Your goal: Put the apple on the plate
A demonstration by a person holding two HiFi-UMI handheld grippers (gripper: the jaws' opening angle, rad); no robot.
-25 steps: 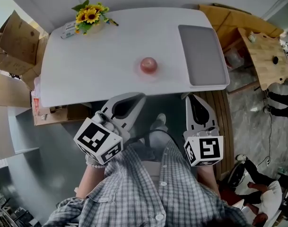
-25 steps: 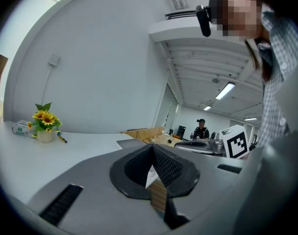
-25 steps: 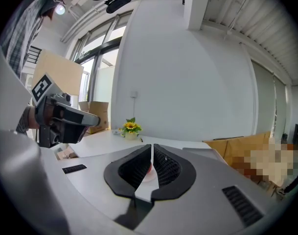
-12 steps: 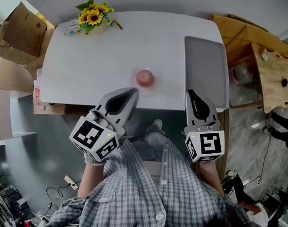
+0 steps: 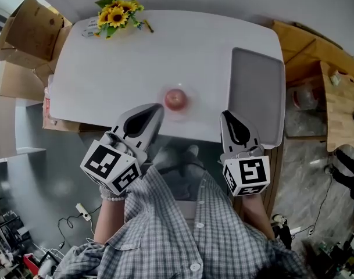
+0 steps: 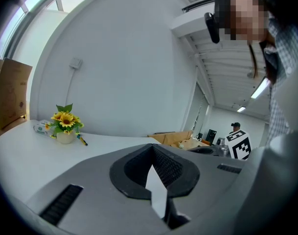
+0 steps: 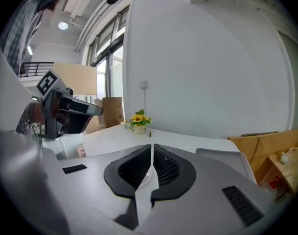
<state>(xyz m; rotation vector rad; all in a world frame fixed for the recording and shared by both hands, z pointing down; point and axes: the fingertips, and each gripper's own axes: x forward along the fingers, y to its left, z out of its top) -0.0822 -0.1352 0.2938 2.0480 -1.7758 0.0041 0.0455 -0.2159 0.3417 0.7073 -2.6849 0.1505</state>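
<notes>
**Apple untouched, both tongs shut and empty at the counter's near edge**

The task looks barely begun. The apple (image 5: pixel 175 99) sits on the white counter (image 5: pixel 107 68), close to its near edge and roughly midway along it, and nothing is gripping it. I cannot pick out a plate with certainty. A faint pale ring (image 5: pixel 190 110) around the apple may be the rim of a white dish, but it is too faint against the white top to tell. The only clear receiving surface is a grey tray (image 5: pixel 258 97) at the counter's right end, well apart from the apple. If the plate is elsewhere, the whole job is left: open, grasp, carry, set down.

The left tongs (image 5: pixel 154 111) are closed tip to tip with nothing between them. In the left gripper view only a sliver of white counter shows behind the tips. The right tongs (image 5: pixel 228 116) are also drawn together, with just a thin slit between them, and they hold nothing.

In the head view the apple lies just beyond the left tongs' tip and a little to its right, near but not touching. The right tongs point at the counter's edge by the tray's near corner, farther from the apple. By my judgement, whichever pair goes for the fruit must first spread wide.
</notes>
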